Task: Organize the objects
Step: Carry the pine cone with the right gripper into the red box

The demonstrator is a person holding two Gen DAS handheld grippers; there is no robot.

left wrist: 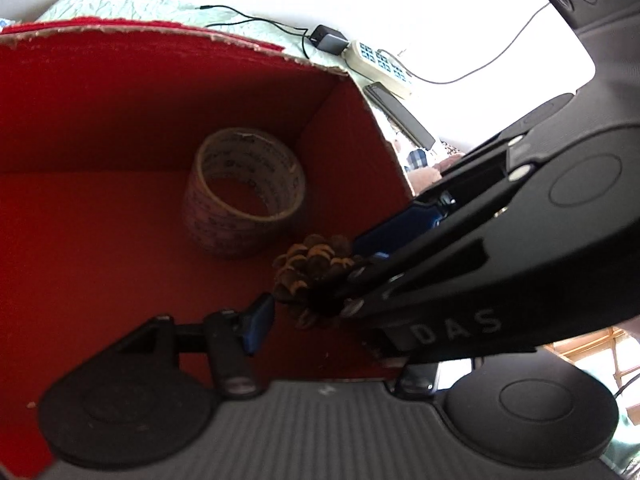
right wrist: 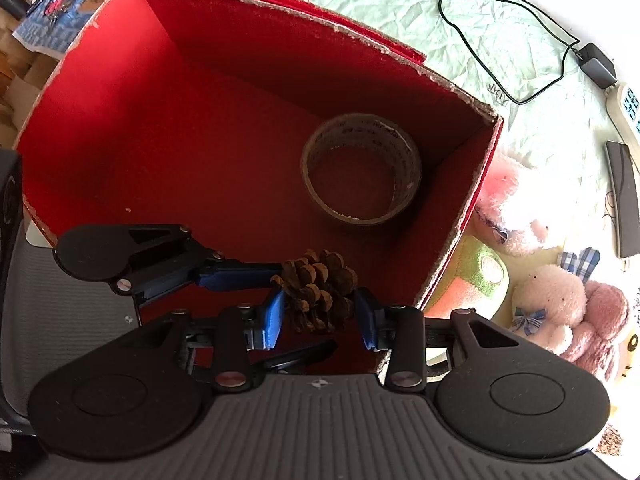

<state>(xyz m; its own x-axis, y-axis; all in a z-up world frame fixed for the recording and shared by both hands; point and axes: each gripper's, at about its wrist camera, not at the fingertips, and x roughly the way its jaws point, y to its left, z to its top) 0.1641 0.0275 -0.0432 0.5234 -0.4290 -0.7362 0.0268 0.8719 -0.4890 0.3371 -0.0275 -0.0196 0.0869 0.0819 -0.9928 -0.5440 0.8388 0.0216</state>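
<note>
The left claw [right wrist: 276,276] reaches in from the left, its blue pads touching the pine cone [right wrist: 318,292] over the red box [right wrist: 100,128]. The right claw [right wrist: 320,314] points straight down, clamping the cone between its pads. A tape roll [right wrist: 360,176] lies on the box floor.

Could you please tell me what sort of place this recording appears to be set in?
Probably a bedroom at home. The red box sits on a crumpled cartoon-print bedsheet, soft toys lie beside it, and a power strip with a plugged-in charger lies on the sheet.
</note>
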